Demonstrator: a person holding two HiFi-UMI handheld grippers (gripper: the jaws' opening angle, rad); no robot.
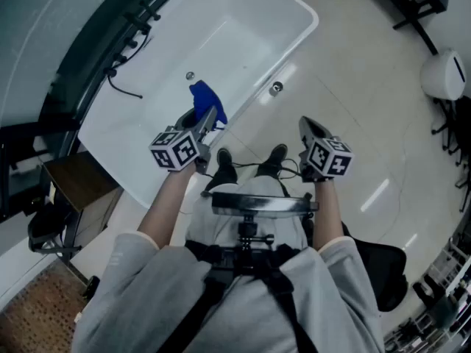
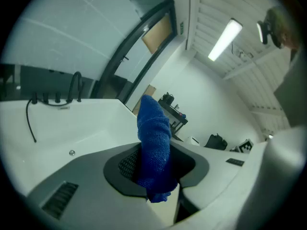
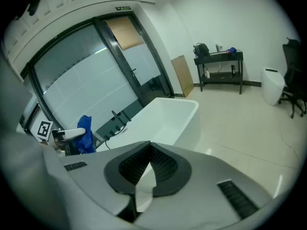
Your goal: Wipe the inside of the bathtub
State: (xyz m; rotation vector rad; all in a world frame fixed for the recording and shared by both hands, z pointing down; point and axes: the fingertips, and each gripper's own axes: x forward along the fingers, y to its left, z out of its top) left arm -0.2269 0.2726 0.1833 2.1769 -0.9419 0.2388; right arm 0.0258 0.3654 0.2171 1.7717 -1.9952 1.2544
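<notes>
One blue cloth (image 1: pixel 205 97) in left tool (image 2: pixel 157 172); one bathtub (image 1: pixel 234 41).

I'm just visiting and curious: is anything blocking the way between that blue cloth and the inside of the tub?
Nothing visible does. The blue cloth, clamped in the left tongs, is held over the bathtub's open basin, which looks bare apart from its drain fitting.

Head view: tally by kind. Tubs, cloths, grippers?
Bathtub: 1
Blue cloth: 1
Grippers: 2 (left gripper, right gripper)
Total: 4
</notes>
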